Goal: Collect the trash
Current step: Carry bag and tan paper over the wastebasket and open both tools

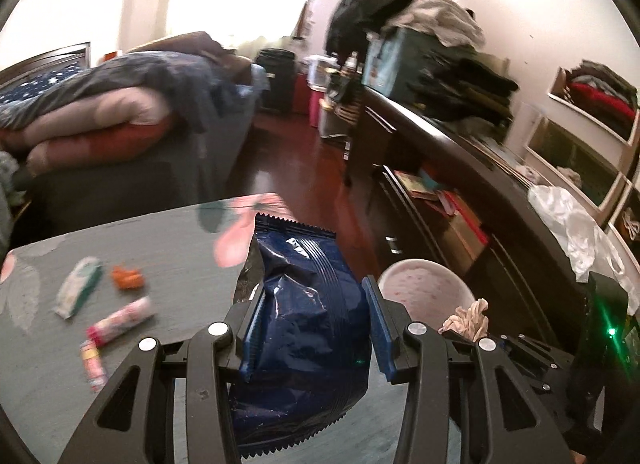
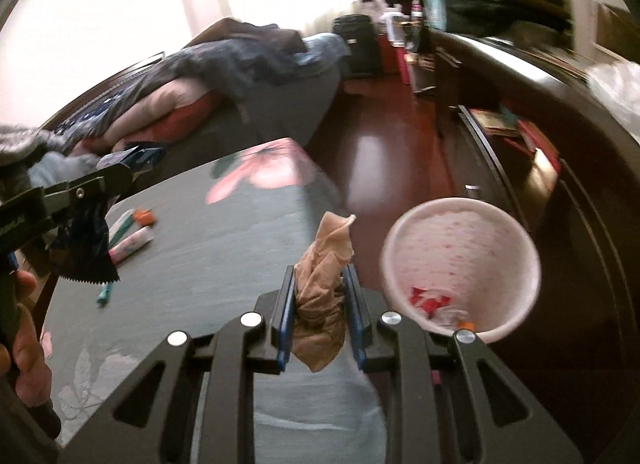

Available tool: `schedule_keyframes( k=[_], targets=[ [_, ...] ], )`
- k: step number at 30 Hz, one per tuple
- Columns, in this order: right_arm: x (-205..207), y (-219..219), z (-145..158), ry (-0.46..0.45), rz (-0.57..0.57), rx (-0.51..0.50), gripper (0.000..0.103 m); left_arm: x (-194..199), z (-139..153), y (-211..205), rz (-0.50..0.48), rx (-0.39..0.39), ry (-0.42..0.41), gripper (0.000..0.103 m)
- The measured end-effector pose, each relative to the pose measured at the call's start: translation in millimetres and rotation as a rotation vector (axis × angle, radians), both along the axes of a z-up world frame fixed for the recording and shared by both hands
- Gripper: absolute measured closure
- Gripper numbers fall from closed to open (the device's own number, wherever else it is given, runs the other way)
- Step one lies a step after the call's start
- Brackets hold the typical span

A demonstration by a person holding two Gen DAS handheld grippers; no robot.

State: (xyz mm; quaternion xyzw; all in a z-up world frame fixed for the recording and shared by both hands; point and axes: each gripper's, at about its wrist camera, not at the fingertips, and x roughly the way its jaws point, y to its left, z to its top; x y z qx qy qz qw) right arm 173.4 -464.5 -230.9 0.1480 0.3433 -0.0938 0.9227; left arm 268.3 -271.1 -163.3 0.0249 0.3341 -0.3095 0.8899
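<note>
Two wrist fisheyes, both angled down across one tabletop (image 1: 172, 288).

The left wrist view looks from the near edge toward the far right corner, close over its own fingers; the right wrist view sits further right, nearer the pink bin (image 2: 460, 264) past the right edge. Both share tabletop, bin and floor.

Crinkled dark-blue snack bag (image 1: 308, 304) and crumpled tan tissue (image 2: 324, 296) held above table.
</note>
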Motion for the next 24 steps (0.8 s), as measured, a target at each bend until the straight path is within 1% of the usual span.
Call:
schedule_keyframes(
  k=[4, 13, 19, 24],
  targets=[
    [-7.5, -36.3, -7.6, 0.001, -0.072, 0.007, 0.078, 0.1, -5.3, -36.0, -0.065, 0.005, -0.001, 0.058],
    [-14.6, -101.3, -31.2, 0.025, -0.204, 0.018, 0.078, 6.3, -26.8, -114.4, -0.205, 0.028, 0.033, 0.058],
    [-8.1, -125.2, -45.2, 0.035, -0.24, 0.02, 0.078, 9.1, -43.6, -165.0, -0.284, 0.043, 0.056, 0.058],
    [1.0, -137.4, -56.7, 0.048, -0.255, 0.016, 0.078, 14.0, -59.1, -192.7, -0.323, 0.055, 0.087, 0.058]
  ],
)
